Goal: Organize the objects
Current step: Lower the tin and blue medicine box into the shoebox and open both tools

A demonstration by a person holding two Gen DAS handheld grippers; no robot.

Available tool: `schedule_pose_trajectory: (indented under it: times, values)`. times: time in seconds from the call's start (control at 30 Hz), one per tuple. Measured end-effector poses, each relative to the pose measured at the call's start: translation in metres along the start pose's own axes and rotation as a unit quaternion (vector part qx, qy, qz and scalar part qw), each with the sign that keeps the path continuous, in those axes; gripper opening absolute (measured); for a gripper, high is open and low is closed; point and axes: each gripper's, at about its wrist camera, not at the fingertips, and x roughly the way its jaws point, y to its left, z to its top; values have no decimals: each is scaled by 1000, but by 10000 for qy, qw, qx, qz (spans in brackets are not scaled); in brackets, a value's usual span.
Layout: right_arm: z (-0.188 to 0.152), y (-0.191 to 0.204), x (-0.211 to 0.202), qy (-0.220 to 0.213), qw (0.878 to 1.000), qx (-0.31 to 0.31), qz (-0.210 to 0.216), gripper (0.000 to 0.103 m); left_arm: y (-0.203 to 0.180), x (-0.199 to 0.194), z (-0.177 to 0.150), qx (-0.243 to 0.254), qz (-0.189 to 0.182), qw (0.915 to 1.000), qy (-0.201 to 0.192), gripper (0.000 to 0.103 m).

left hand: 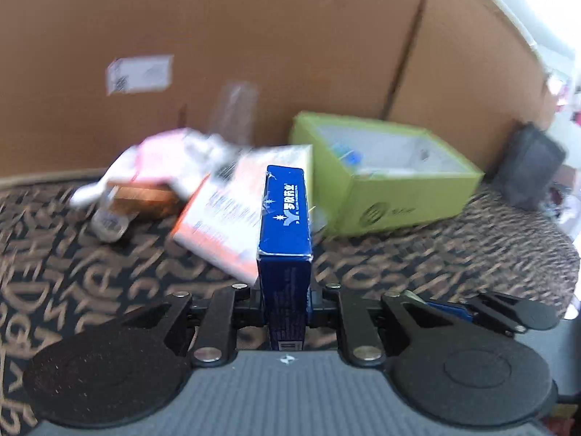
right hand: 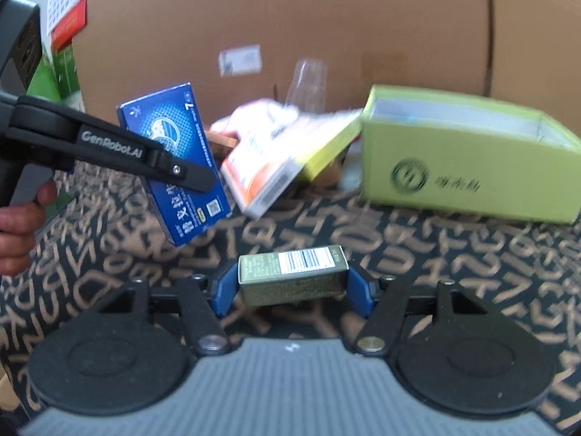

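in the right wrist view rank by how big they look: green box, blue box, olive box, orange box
1. green box
2. blue box and orange box: look alike, and the orange one is blurred
3. olive box, smallest though nearest the camera

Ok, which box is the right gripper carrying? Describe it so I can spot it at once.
Start at the big open lime-green box on the letter-patterned mat. In front of it, the right gripper holds a small olive-green carton crosswise between its blue pads. Its white barcode sticker sets it apart from the blue box in the left gripper.
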Motion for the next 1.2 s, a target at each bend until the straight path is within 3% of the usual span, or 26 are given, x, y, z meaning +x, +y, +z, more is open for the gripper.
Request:
schedule_pose_trajectory:
  times: [0.3, 0.43, 0.63, 0.77, 1.0, 1.13, 1.2]
  values:
    - [56, -46, -41, -868, 9921, -312, -850, 62, -57, 14, 76, 450, -853, 9941, -499, 17]
    - [80, -73, -42, -1029, 9839, -414, -1400, 62, -75, 43, 109, 438, -1128, 9919, -400, 17]
    - [106, -124, -15, -880, 9778, -107, -1898, 62, -95, 111, 126, 716, -854, 9936, -176, 17]
    - [111, -153, 12, -634, 9795, 267, -1893, 62, -101, 151, 130, 903, -595, 9941, 105, 17]
    - [105, -181, 55, -84, 9837, 552, -1706, 62, -116, 185, 118, 1729, -379, 9823, 606, 17]
    - [98, -182, 70, 71, 9844, 563, -1664, 63, -119, 200, 117, 1710, -368, 9815, 782, 17]
    - [95, -181, 73, 47, 9845, 515, -1677, 77, -119, 201, 116, 1632, -489, 9826, 740, 26]
